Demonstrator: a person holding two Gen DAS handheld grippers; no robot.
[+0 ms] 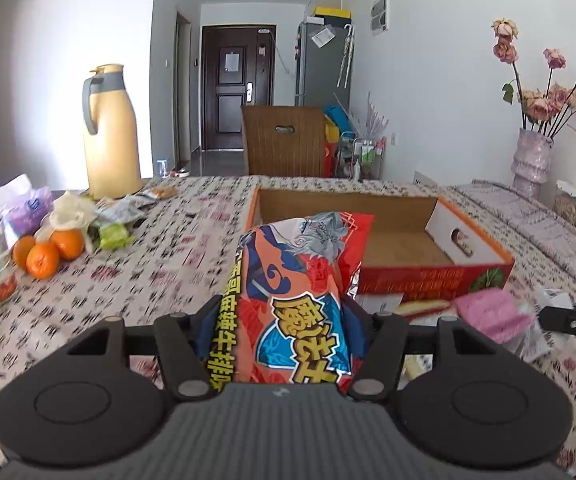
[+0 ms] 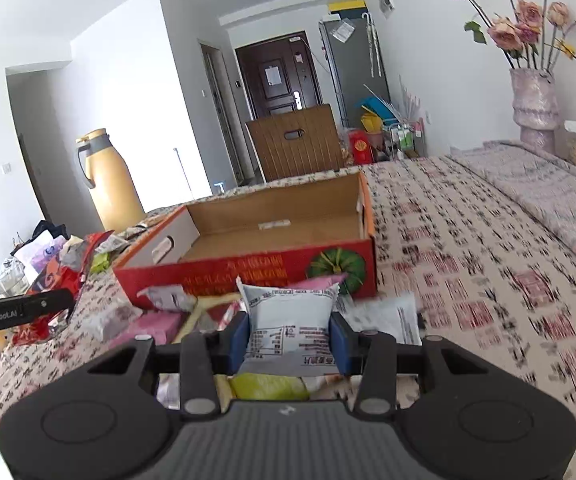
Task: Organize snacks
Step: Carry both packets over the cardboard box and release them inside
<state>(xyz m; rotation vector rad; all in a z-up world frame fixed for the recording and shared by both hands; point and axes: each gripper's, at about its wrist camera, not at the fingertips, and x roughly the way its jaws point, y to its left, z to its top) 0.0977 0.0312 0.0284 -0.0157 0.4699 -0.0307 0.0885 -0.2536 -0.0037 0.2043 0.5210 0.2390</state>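
Bare cardboard is all that shows inside the red-sided box (image 1: 387,240): no snack has been placed in it yet, so the sorting is judged barely begun. A red-and-blue snack bag (image 1: 299,300) is clamped upright in the left gripper (image 1: 284,328), held above the patterned tablecloth (image 1: 148,280) just short of the box's near wall. A white sachet (image 2: 291,328) is pinched between the blue pads (image 2: 240,340) of the right gripper (image 2: 291,340), likewise in front of the box. Both are judged ready for delivery. Left loose beside the box: a pink packet (image 1: 495,312), a silver packet (image 2: 168,298) and a yellow-green one (image 2: 268,386). More wrappers (image 1: 124,208) lie near the oranges (image 1: 48,252) and the yellow thermos (image 1: 108,132), well apart from the box.
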